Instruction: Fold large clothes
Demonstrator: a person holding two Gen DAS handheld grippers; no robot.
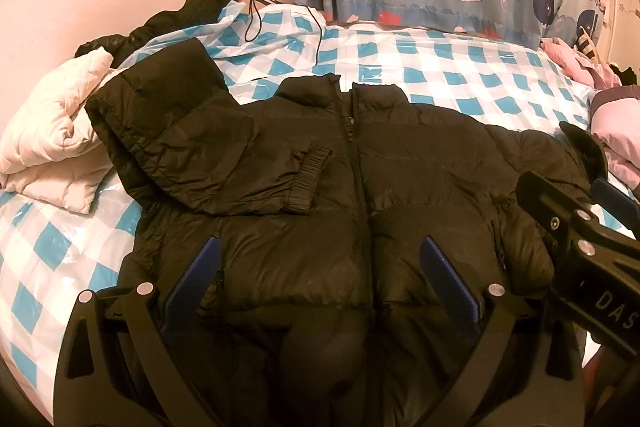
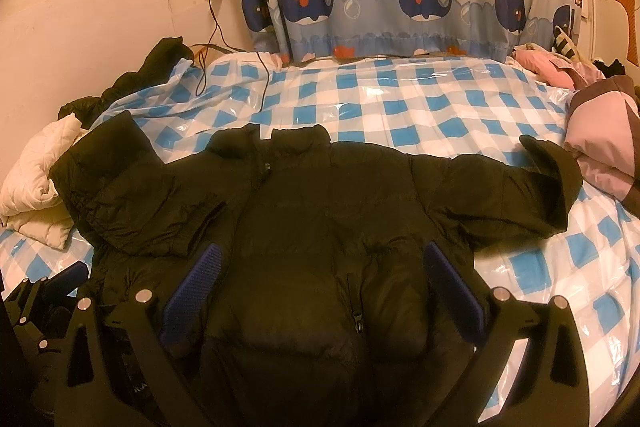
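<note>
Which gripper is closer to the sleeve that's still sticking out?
Right. The right gripper hovers over the jacket beside the outstretched sleeve; the left gripper hangs farther away, beside the folded-in sleeve.

The black jacket [image 1: 360, 187]'s hem runs off the bottom edge in both views, and its right sleeve disappears behind the right gripper [image 1: 600, 187] at the left-wrist frame's right side.

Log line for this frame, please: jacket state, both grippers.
black puffer jacket: flat on bed, zipped | left sleeve: folded across chest | right sleeve: spread | left gripper: open, empty | right gripper: open, empty
</note>
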